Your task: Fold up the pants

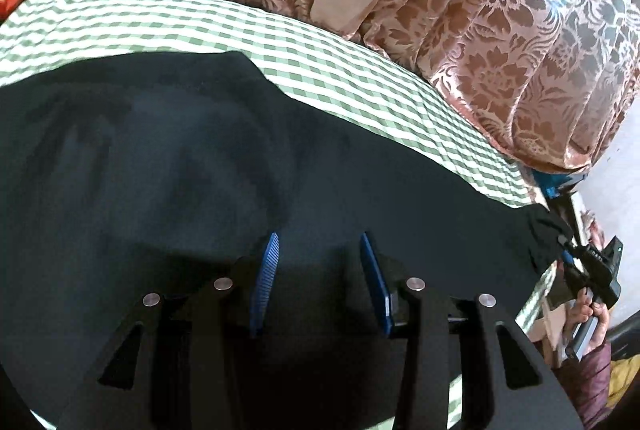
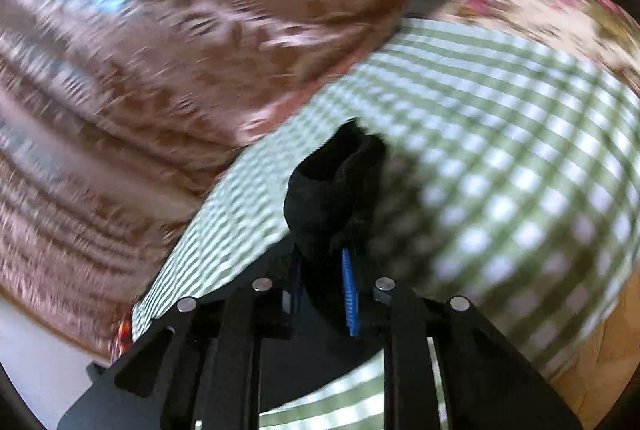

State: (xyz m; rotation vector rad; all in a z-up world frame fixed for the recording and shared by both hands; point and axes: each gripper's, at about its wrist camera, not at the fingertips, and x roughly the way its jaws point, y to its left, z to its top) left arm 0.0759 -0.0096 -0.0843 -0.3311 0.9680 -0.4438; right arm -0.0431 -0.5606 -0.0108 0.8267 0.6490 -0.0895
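Green-checked cloth [image 1: 360,77] covers the surface, where the black pants [image 1: 180,169] lie flat under the spread, empty left claw [image 1: 318,242], while the right claw [image 2: 320,258] pinches one bunched end just ahead of its fingers, probably to carry it over for a fold.

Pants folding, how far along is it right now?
Early on. Done: the black pants are spread on the green checked cloth. In hand: the right gripper has its jaws shut on a bunched end of the pants, lifting it; the left gripper hovers open over the fabric. Left: no finished fold shows, so the folds remain.
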